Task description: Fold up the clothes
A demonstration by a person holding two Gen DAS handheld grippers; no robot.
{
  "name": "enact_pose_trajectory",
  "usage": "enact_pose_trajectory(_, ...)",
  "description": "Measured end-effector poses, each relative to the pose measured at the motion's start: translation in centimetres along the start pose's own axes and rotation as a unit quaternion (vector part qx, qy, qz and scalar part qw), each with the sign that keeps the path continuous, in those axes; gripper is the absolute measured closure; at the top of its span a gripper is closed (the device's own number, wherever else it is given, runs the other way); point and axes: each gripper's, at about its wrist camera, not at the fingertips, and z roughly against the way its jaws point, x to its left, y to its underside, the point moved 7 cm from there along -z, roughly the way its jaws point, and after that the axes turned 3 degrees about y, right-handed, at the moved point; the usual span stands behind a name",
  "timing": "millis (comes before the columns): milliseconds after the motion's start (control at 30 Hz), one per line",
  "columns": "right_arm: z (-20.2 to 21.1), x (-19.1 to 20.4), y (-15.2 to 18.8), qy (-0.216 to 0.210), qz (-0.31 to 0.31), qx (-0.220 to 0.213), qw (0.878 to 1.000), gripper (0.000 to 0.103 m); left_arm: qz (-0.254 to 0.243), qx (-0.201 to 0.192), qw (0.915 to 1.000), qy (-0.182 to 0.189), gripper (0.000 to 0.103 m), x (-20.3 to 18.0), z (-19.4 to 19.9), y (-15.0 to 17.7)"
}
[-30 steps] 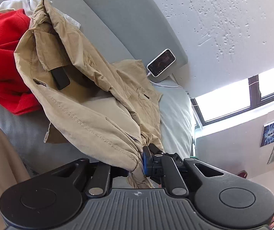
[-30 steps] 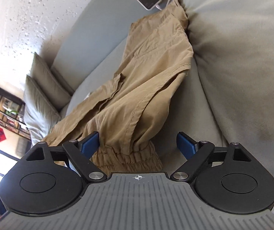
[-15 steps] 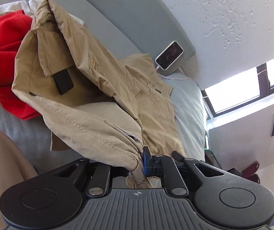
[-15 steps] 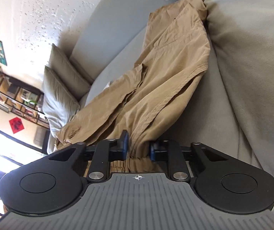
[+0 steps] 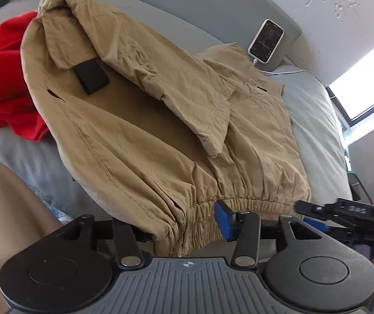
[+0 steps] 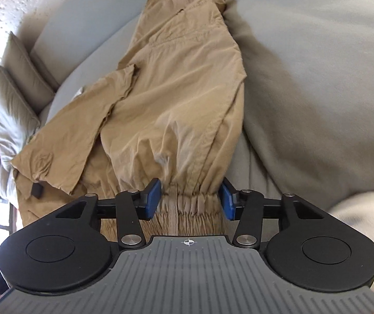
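Observation:
A tan jacket (image 5: 145, 120) lies spread on the grey sofa (image 5: 315, 120), its elastic hem toward me. It also shows in the right wrist view (image 6: 176, 110). My left gripper (image 5: 184, 225) has its jaws apart with the hem bunched between them; the left finger is hidden under fabric. My right gripper (image 6: 189, 200) is open, its blue pads (image 6: 151, 198) on either side of the gathered hem band. The right gripper also shows at the right edge of the left wrist view (image 5: 343, 214).
A red garment (image 5: 1, 78) lies on the sofa left of the jacket. A phone (image 5: 266, 40) on a white cable leans against the sofa back. Cushions (image 6: 14, 83) stand at the far left. A bare leg (image 5: 6, 222) is at lower left.
The jacket has been pulled flat and spread wider, its hem now stretched toward me. Both grippers, shut on the hem half a second ago, have opened.

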Motion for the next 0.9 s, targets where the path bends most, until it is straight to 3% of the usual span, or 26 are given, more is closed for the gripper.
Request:
enact_pose_trajectory(67, 2.9, 0.4, 0.2, -0.009, -0.013, -0.017, 1.000, 0.052, -0.009, 0.000, 0.9996, -0.027, 0.043, 0.1, 0.5, 0.0)
enact_pose_trajectory(233, 12.2, 5.2, -0.1, -0.105, -0.021, -0.069, 0.992, 0.052, -0.022, 0.008, 0.9971, -0.072, 0.041, 0.3, 1.5, 0.3)
enact_pose_trajectory(300, 15.9, 7.4, -0.3, -0.160, -0.024, -0.082, 0.983, 0.025, -0.030, 0.009, 0.9965, -0.078, 0.041, 0.2, 1.8, 0.5)
enact_pose_trajectory(433, 22.1, 11.9, -0.3, -0.281, 0.020, -0.102, 0.954, 0.021, -0.035, 0.006, 0.9958, -0.084, 0.041, 0.1, 2.3, 0.8)
enact_pose_trajectory(633, 25.6, 16.5, -0.3, -0.434, 0.040, -0.094, 0.895, 0.021, -0.027, 0.002, 0.9961, -0.084, 0.041, 0.4, 2.4, 0.6)
enact_pose_trajectory(767, 26.2, 17.9, -0.1, -0.496, 0.035, -0.075, 0.865, 0.021, -0.028, 0.001, 0.9956, -0.089, 0.040, 0.7, 2.5, 0.6)
enact_pose_trajectory(900, 26.9, 18.6, 0.1, -0.521, 0.039, -0.078, 0.849, 0.021, -0.021, 0.001, 0.9959, -0.088, 0.040, 1.0, 2.6, 0.7)
